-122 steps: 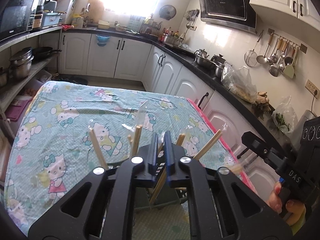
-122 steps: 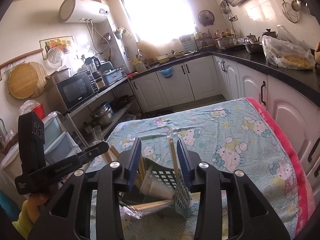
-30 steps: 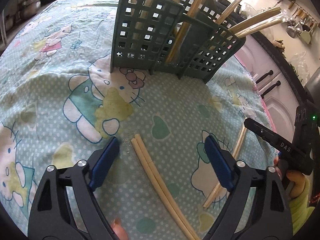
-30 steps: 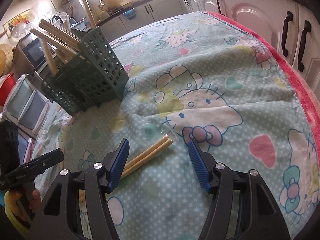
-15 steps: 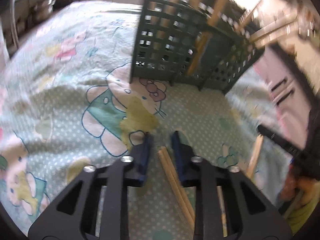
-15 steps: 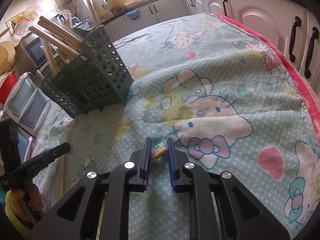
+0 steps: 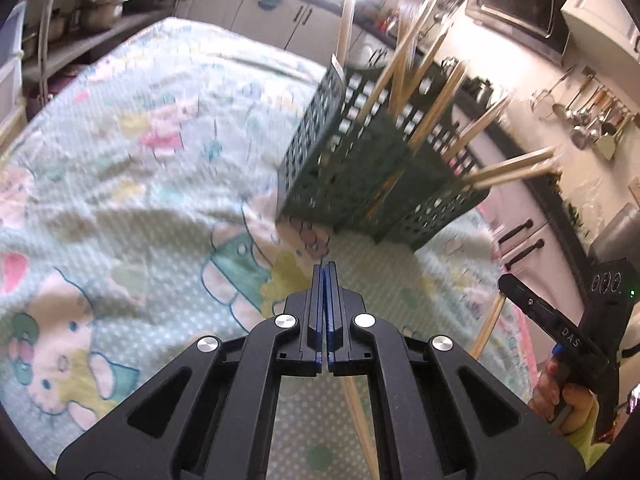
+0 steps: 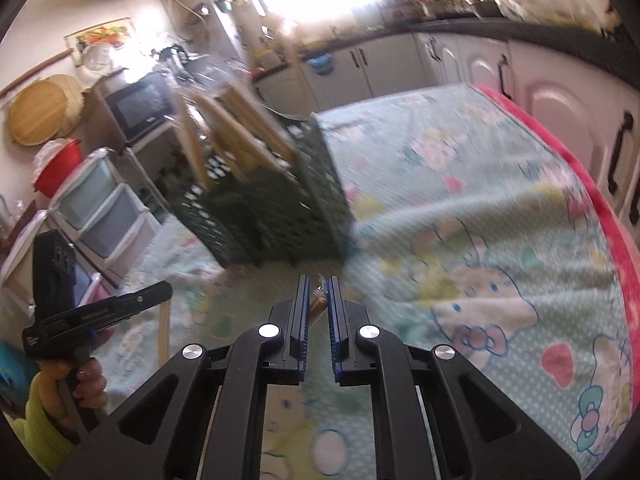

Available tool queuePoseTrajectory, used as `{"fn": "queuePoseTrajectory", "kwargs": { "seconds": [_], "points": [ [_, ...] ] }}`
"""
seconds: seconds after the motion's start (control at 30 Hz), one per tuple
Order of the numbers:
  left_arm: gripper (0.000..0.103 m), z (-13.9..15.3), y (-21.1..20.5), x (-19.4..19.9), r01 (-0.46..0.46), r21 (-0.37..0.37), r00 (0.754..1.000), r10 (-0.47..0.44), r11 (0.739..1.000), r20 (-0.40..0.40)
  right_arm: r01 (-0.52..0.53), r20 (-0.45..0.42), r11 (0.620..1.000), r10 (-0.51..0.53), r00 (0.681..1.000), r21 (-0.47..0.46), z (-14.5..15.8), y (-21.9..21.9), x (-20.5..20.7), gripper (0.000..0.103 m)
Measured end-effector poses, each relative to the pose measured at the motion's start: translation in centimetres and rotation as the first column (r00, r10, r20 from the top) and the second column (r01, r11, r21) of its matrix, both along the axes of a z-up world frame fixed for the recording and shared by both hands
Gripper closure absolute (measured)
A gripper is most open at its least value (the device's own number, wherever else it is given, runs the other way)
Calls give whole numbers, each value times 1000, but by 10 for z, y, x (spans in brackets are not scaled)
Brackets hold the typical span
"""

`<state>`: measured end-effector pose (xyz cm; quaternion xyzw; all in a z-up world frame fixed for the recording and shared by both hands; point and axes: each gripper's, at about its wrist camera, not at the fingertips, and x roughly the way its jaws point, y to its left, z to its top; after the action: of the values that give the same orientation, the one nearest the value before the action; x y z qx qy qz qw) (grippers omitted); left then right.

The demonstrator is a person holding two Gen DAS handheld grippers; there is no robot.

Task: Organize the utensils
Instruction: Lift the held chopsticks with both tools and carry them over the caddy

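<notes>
A dark green lattice basket [image 7: 360,184] [image 8: 272,208] stands on the cartoon-cat tablecloth [image 7: 140,184], with several chopsticks leaning out of it. My left gripper [image 7: 325,276] is shut, pads together, on the wrapped end of a chopstick pair [image 7: 358,412]. That pair hangs under the gripper's frame. The right wrist view shows the same pair [image 8: 162,332] dangling from the left gripper [image 8: 168,288]. My right gripper [image 8: 318,292] has its jaws closing on the wrapped tip of another chopstick pair [image 8: 319,306], lifted off the cloth. The left wrist view shows that pair [image 7: 486,332] hanging below the right gripper [image 7: 504,278].
The cloth's pink edge [image 8: 592,184] borders white cabinets [image 8: 560,112] on the right. Plastic drawers [image 8: 100,208] and a microwave [image 8: 140,104] stand left of the table. Ladles hang on the wall [image 7: 588,116]. A hand in a yellow-green sleeve [image 8: 44,412] holds the left gripper.
Both grippers went from wide open around chopstick pairs on the cloth to shut on them. Both then rose with the pairs and tipped up, so more of the room beyond the basket shows.
</notes>
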<state>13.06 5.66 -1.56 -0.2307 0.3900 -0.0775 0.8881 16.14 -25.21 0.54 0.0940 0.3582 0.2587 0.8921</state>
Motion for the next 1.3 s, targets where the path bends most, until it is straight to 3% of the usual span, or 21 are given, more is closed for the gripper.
{"fn": "queuePoseTrajectory", "kwargs": {
  "seconds": [0.57,1.3],
  "points": [
    [103,71,22,-5,-2,-49,983,11,999,183,-138,204,990,135,970,3,84,57,-20,97],
    [103,147,10,5,65,-29,939,-51,997,340,-128,372,991,105,922,37,149,64,-20,97]
  ]
}}
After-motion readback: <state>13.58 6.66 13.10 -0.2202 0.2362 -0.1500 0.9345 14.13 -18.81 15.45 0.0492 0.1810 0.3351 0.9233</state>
